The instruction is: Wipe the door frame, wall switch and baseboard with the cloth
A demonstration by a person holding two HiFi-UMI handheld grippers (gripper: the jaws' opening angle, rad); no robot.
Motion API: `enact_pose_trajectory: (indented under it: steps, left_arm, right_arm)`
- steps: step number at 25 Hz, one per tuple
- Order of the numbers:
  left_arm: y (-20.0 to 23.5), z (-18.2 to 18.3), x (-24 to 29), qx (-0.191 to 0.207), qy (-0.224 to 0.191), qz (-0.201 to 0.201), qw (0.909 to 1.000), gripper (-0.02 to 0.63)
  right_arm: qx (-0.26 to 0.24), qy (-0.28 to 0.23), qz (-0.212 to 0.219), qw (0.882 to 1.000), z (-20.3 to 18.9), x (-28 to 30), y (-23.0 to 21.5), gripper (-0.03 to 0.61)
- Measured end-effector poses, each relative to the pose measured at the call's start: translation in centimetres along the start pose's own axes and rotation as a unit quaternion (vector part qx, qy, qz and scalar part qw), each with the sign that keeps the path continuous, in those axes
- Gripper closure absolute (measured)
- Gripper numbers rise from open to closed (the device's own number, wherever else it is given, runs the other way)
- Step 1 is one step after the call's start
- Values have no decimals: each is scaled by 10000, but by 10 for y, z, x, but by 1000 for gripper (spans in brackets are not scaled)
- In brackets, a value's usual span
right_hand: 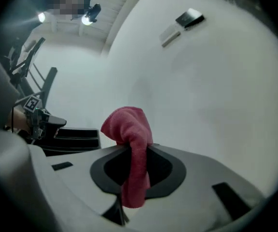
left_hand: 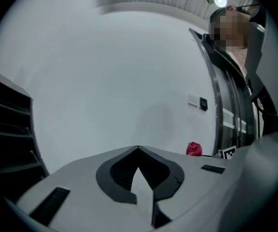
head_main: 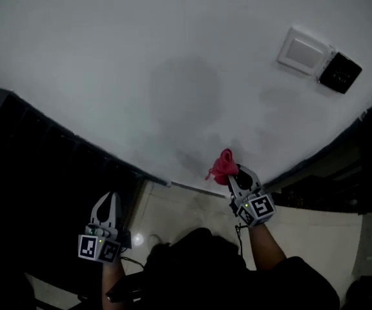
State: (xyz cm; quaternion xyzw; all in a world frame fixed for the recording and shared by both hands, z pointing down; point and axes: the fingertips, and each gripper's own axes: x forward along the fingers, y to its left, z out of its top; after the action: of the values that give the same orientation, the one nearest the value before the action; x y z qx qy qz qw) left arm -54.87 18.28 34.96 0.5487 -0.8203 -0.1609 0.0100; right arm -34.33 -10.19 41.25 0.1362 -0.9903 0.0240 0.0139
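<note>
right gripper [head_main: 232, 175] clamped on the red cloth [head_main: 221, 166]: one fold bunches above the jaws, a tail hangs below them. cloth sits at the foot of the wall [head_main: 141, 57], just over the pale baseboard [head_main: 196, 188]; contact cannot be confirmed. left gripper [head_main: 110, 199] is low and well off to the left of the right one, jaws together, nothing between them, pointed at the wall.

progress (judgement): baseboard looks like the step in hand. switch [head_main: 304, 51] is high up and to the right of the right gripper, well apart from the cloth, with a dark panel [head_main: 340, 73] just beside it. nothing shows which parts are wiped, so switch and door frame count as open. faint grey patch [head_main: 189, 86] above the cloth: shadow or damp, cannot tell.

surface/room: wall matt white, plain. room dim. dark slats [head_main: 37, 166] left of the left gripper; dark edge [head_main: 341, 144] right of the right gripper, probably the door frame. pale tiled floor [head_main: 186, 212] below both grippers.
</note>
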Motion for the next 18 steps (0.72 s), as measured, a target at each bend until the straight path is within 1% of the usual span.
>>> enact_pose_trajectory:
  steps: [2,4,5,6,9,11,13,16,18]
  left_arm:
    - [14,7,25,6,120,-627,9980,617]
    - [27,2,40,-288,282,-1181,9922,617]
    - [31,0,44,-389,332,-1400,9888,617]
    - [32,0,48,-403,361,-1593,9857,617]
    - [24,-9,61,-367,481,-2036,9772,617]
    - [14,-20,66,-406,613,-2199,9727,617]
    - [2,-31,65,-490,773,-2306,9687,617]
    - [-9,-55,62,-463,1052,-2371,9647,617]
    - [-12,-74,59,-426,1217,-2320,9641,617]
  right_arm:
    - [116,-21,-823,9965,1,-32,3,518]
    - [115,-4,-1500,9886,2,-66,14,518]
    - [93,21,-1746,9846,2,-79,19,518]
    - [73,38,-1942,9809,1,-88,23,518]
    - [63,20,-2339,9722,0,-110,33,518]
    - [82,52,-2442,9697,-6,-121,40,518]
    - [26,196,-2401,9706,-18,-127,46,518]
    - [-21,471,-2174,9749,-40,-123,49,518]
    - [-12,622,-1895,9799,-56,-114,51,518]
